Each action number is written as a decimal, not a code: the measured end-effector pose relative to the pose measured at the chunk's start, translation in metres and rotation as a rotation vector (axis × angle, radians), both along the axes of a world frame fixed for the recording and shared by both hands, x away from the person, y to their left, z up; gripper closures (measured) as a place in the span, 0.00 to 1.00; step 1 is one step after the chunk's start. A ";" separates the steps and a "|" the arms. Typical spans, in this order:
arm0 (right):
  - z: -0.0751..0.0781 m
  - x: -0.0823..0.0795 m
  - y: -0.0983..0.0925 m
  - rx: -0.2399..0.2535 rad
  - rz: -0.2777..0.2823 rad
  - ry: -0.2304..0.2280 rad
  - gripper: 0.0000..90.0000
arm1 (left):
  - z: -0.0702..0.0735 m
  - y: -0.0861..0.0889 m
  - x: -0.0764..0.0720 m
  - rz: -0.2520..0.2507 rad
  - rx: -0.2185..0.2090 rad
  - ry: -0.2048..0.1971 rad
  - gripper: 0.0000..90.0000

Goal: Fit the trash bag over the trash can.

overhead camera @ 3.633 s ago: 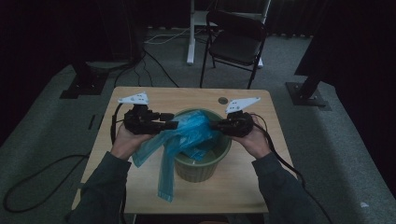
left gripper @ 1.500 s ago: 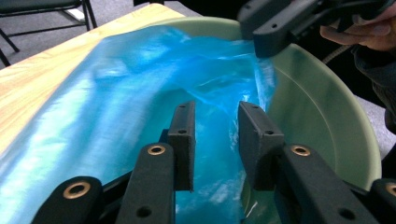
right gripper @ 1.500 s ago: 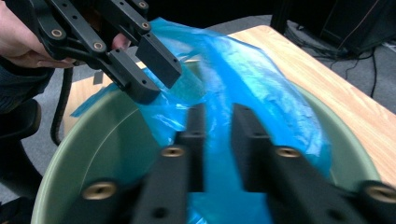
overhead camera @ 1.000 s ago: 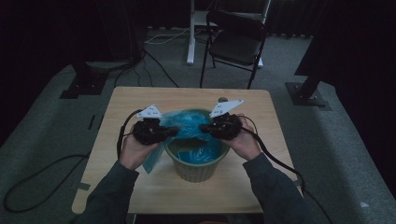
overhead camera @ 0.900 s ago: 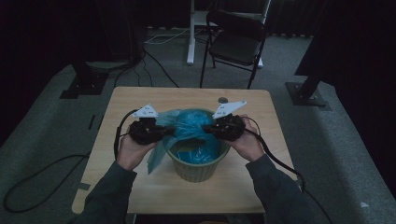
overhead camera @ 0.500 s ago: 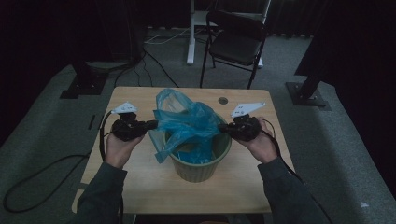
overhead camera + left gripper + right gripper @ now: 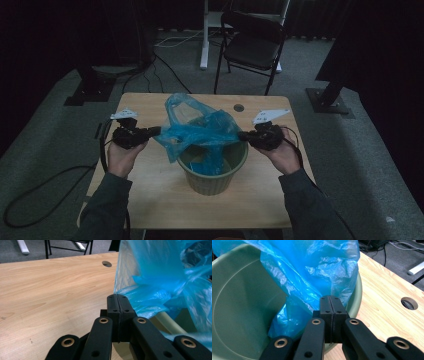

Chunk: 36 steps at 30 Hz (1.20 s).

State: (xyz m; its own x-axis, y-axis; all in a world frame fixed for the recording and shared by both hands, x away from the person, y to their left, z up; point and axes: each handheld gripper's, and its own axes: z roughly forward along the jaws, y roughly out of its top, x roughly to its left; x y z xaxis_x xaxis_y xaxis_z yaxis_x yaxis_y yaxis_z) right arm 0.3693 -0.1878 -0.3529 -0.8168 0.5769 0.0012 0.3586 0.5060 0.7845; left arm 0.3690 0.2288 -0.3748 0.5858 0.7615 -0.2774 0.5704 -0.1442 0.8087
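Near the middle of the table (image 7: 150,200), a little toward its near edge, a green bucket (image 7: 212,181) is standing upright with a blue plastic bag (image 7: 200,131) hanging partly inside it and bunching up above its rim. The left tongs (image 7: 154,131) are gripping the bag from the side of the table's left edge; in the left gripper view the jaws of these tongs (image 7: 117,298) are pressing flat together with a fold of the blue film (image 7: 160,287) running out from their tips. The right tongs (image 7: 241,135) are gripping the bag from the side of the right edge, and in the right gripper view the jaws of that pair (image 7: 329,300) are likewise sitting closed against each other, the film (image 7: 312,272) coming away from them over the bucket's rim (image 7: 358,293).

The bag is being stretched into a band between the two pairs, so its long axis is running across the table from left edge to right edge, above the bucket's mouth. A loose lobe of film is rising toward the far edge. Both hands are sitting about equally near the bucket, one on each side. Judging from this, the coming move is probably spreading the bag's mouth over the rim, which is turning on the film lying above and between the tongs while the rim is lying just below them.
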 end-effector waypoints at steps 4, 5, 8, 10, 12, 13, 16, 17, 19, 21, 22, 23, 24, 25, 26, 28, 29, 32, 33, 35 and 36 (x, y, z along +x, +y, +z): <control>-0.001 0.001 -0.003 0.003 -0.009 0.007 1.00 | -0.001 0.003 0.001 0.018 -0.002 0.007 0.99; -0.001 0.001 -0.004 0.005 -0.013 0.007 1.00 | -0.001 0.003 0.001 0.019 -0.003 0.008 1.00; -0.001 0.002 -0.005 0.008 -0.020 0.009 1.00 | -0.001 0.003 0.002 0.021 -0.005 0.010 0.99; -0.001 0.002 -0.006 0.008 -0.021 0.010 1.00 | 0.000 0.002 0.001 0.010 -0.006 0.007 0.99; -0.001 0.002 -0.006 0.008 -0.022 0.009 1.00 | 0.001 -0.001 0.000 -0.003 -0.004 0.006 0.99; -0.001 0.003 -0.007 0.009 -0.025 0.010 1.00 | 0.001 -0.003 0.000 -0.010 -0.005 0.005 0.99; -0.001 0.003 -0.007 0.013 -0.034 0.011 1.00 | 0.002 -0.007 -0.001 -0.032 -0.006 0.002 0.98; -0.001 0.003 -0.007 0.014 -0.036 0.014 1.00 | 0.002 -0.009 -0.001 -0.041 -0.012 0.004 0.98; -0.001 0.003 -0.009 0.016 -0.040 0.014 1.00 | 0.003 -0.012 -0.002 -0.055 -0.016 0.004 0.97; 0.000 0.003 -0.011 0.022 -0.044 0.017 1.00 | 0.003 -0.015 -0.004 -0.071 -0.016 0.005 0.97; 0.000 0.003 -0.011 0.022 -0.044 0.017 1.00 | 0.003 -0.015 -0.004 -0.071 -0.016 0.005 0.96; 0.000 0.003 -0.012 0.023 -0.046 0.016 1.00 | 0.003 -0.018 -0.005 -0.085 -0.012 0.008 0.96; 0.001 0.002 -0.014 0.024 -0.049 0.018 1.00 | 0.002 -0.020 -0.006 -0.089 -0.011 0.010 0.96; 0.001 0.002 -0.015 0.025 -0.052 0.019 1.00 | 0.001 -0.021 -0.007 -0.097 -0.011 0.013 0.96; 0.001 0.001 -0.017 0.028 -0.053 0.024 1.00 | 0.000 -0.022 -0.007 -0.100 -0.012 0.015 0.96; 0.001 0.001 -0.018 0.028 -0.053 0.027 1.00 | -0.001 -0.024 -0.008 -0.104 -0.007 0.019 0.96; 0.001 0.000 -0.019 0.026 -0.053 0.028 1.00 | -0.003 -0.025 -0.009 -0.112 -0.003 0.027 0.96; -0.001 -0.003 -0.023 0.014 -0.057 0.044 1.00 | -0.007 -0.027 -0.010 -0.125 -0.002 0.039 0.96; -0.001 -0.004 -0.024 0.011 -0.060 0.048 1.00 | -0.009 -0.028 -0.011 -0.128 -0.003 0.042 0.96; -0.002 -0.005 -0.027 0.009 -0.067 0.057 1.00 | -0.012 -0.028 -0.011 -0.134 -0.009 0.053 0.96; -0.003 -0.006 -0.028 0.008 -0.068 0.060 1.00 | -0.014 -0.029 -0.011 -0.137 -0.014 0.058 0.96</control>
State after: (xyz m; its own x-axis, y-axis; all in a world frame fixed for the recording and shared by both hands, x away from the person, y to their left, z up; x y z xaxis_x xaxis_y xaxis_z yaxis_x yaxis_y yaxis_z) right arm 0.3632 -0.2156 -0.3560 -0.7742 0.6307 0.0537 0.4380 0.4725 0.7648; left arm 0.3583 0.2002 -0.3886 0.6665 0.6714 -0.3240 0.5921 -0.2127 0.7773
